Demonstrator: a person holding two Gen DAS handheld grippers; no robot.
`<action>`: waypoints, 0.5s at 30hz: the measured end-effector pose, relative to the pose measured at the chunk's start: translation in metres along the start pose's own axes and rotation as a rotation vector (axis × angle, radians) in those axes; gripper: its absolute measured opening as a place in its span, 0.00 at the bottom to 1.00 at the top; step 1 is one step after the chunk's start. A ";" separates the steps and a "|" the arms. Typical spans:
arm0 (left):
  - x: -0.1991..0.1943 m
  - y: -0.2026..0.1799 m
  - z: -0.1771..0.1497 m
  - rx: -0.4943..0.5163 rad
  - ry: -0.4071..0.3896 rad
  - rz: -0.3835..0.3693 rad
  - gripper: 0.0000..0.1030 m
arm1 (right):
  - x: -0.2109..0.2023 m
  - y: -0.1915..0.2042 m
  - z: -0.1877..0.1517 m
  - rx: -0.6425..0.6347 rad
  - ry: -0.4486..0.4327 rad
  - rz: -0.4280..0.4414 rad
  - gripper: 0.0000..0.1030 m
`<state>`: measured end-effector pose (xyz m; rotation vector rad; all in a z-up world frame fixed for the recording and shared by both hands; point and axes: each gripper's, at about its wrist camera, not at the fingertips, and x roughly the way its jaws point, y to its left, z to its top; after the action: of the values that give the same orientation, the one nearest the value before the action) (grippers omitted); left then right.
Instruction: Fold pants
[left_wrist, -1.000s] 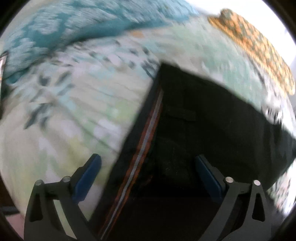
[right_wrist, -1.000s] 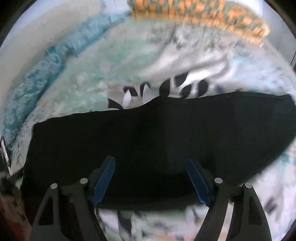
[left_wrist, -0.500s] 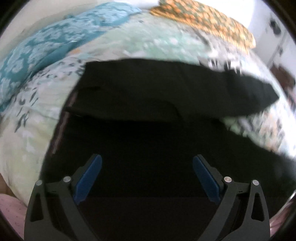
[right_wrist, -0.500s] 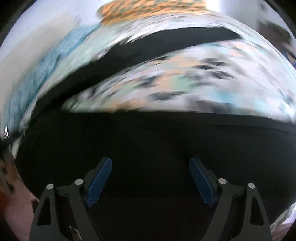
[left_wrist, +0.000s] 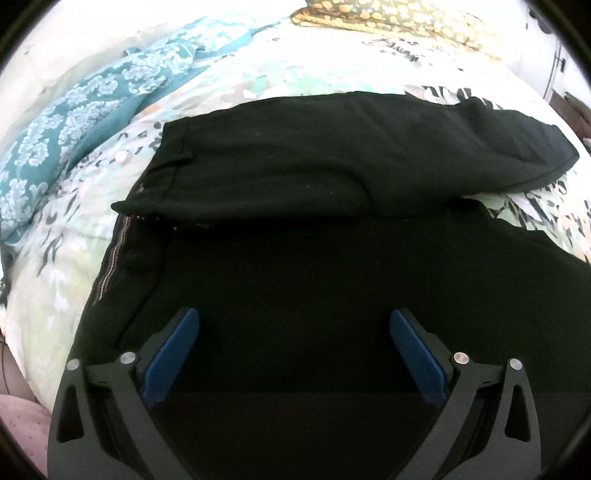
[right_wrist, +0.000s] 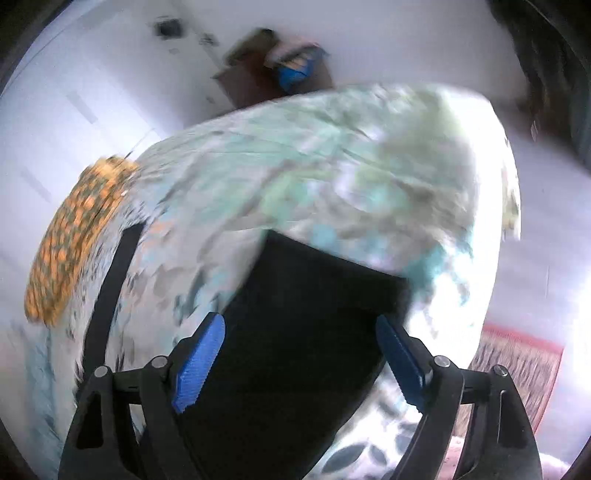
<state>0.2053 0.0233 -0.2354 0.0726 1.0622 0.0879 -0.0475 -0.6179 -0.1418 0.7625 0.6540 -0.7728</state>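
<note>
Left wrist view: pants (left_wrist: 332, 177) lie spread on the bed (left_wrist: 55, 280), both legs now visible. Left tool (left_wrist: 293, 354) gapes empty; right tool (right_wrist: 297, 363) has just been widening, nothing clamped, now over a leg end.

Left gripper (left_wrist: 294, 347): black angular frames with triangular cut-outs, silver round screws, smooth blue pads. Right gripper (right_wrist: 300, 358) matches it (its blue pads show ridged edges).

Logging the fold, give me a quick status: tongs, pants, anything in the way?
Left tongs open, empty. Right tongs open, empty, jaws just widened. Black pants spread on the bed, unfolded. Nothing in the way.
</note>
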 end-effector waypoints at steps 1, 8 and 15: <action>-0.002 -0.001 -0.001 0.003 -0.005 0.009 1.00 | -0.003 0.017 -0.007 -0.065 0.005 0.019 0.84; -0.013 -0.009 0.002 0.068 0.006 0.056 0.99 | -0.033 0.146 -0.066 -0.646 -0.114 0.027 0.98; -0.041 -0.016 0.033 -0.004 -0.054 -0.026 0.99 | -0.024 0.198 -0.132 -0.832 0.019 0.156 0.98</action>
<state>0.2151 0.0023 -0.1859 0.0573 1.0089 0.0643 0.0668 -0.4084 -0.1275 0.0533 0.8368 -0.2921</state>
